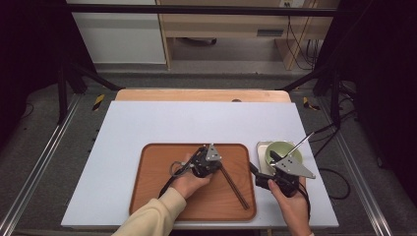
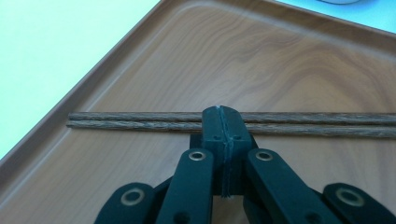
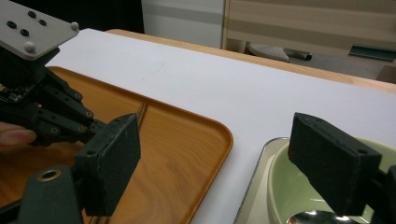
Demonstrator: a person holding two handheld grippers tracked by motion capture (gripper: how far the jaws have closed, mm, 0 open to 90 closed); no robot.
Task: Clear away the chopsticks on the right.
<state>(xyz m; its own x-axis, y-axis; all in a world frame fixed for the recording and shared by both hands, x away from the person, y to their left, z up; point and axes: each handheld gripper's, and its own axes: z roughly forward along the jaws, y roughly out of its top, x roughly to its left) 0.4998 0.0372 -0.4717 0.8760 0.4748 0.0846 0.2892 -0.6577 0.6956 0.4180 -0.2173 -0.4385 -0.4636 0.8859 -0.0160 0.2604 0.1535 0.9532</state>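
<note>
Two dark wooden chopsticks (image 2: 140,120) are lying flat, side by side and touching, on the brown tray (image 2: 289,60).

We see the white table top (image 1: 196,123) evenly lit from above, its surroundings falling into deep darkness. Shadows stay soft and short. In the left gripper view the tray (image 2: 280,60) shows mild glare — nearest jaw parts look slightly soft.

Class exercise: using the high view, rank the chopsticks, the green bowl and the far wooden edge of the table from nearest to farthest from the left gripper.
1. The chopsticks, lying on the wooden tray right at the tips of the left gripper.
2. The green bowl, off to the right past the tray's edge, beside the right gripper.
3. The table's far wooden edge, well beyond the tray.
</note>
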